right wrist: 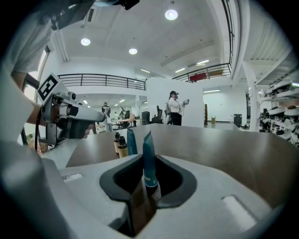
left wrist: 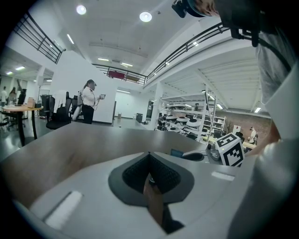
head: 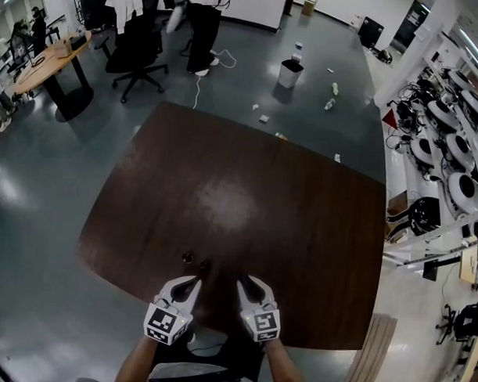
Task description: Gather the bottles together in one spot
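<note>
The right gripper (head: 243, 286) is clamped on a teal tube (right wrist: 149, 156), which stands cap down and is held low on its body. The left gripper (head: 194, 283) has its jaws together on nothing. A second tube (right wrist: 131, 142) and two small brown bottles (right wrist: 122, 146) stand clustered on the table (head: 247, 186), near the left gripper. The held tube is probably light, smooth, soft-walled plastic (a hard squeeze could dent it or make it slip). The stiffer end by the cap looks the safer hold. Stood on that narrow cap, it may topple.
</note>
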The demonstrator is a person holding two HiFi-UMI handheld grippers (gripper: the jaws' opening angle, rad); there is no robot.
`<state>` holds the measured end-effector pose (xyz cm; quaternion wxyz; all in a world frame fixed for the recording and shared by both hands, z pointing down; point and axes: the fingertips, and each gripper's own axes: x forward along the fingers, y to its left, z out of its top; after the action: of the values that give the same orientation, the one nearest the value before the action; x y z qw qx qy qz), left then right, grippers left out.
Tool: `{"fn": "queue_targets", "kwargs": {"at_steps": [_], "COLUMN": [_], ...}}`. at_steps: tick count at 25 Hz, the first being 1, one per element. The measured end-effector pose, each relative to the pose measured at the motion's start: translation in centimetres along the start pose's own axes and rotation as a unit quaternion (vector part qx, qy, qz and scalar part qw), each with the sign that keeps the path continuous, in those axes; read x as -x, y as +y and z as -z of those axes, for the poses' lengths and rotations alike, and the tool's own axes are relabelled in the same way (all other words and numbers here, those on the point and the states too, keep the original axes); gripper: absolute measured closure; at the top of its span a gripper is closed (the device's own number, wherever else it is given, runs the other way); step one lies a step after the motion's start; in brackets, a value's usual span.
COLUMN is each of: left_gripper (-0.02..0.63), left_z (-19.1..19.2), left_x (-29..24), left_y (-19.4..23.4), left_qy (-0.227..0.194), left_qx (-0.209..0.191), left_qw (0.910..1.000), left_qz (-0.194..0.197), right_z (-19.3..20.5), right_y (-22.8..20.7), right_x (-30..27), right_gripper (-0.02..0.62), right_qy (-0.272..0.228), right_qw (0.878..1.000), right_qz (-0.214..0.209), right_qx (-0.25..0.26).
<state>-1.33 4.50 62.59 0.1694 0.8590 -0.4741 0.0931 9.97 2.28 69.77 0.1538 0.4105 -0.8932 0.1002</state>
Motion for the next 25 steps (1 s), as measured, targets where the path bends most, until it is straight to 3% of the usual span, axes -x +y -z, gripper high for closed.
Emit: {"fn": "queue_targets", "kwargs": {"at_steps": [14, 20, 25], "left_gripper": [0.606, 0.605, 0.604], "left_z": [0.42, 0.54, 0.53], "left_x": [0.64, 0.77, 0.77], "left_y": [0.36, 0.31, 0.05], "left_qy": [0.000, 0.001, 0.002], "left_qx": [-0.002, 0.000, -0.002], "left_qw": [1.0000, 1.0000, 1.0000], "left_qz": [-0.001, -0.002, -0.001], "right_z": [0.59, 0.64, 0.41], "right_y": [0.46, 0.72, 0.61], "right_x": [-0.10, 0.03, 0.35], "right_gripper": [0.506, 0.402, 0.393], "right_qy": [0.000, -0.005, -0.006], "right_qw": [1.000, 1.000, 1.000], "right_qz": [0.002, 0.004, 0.007], "right_qx": [-0.006, -0.017, -0.016]}}
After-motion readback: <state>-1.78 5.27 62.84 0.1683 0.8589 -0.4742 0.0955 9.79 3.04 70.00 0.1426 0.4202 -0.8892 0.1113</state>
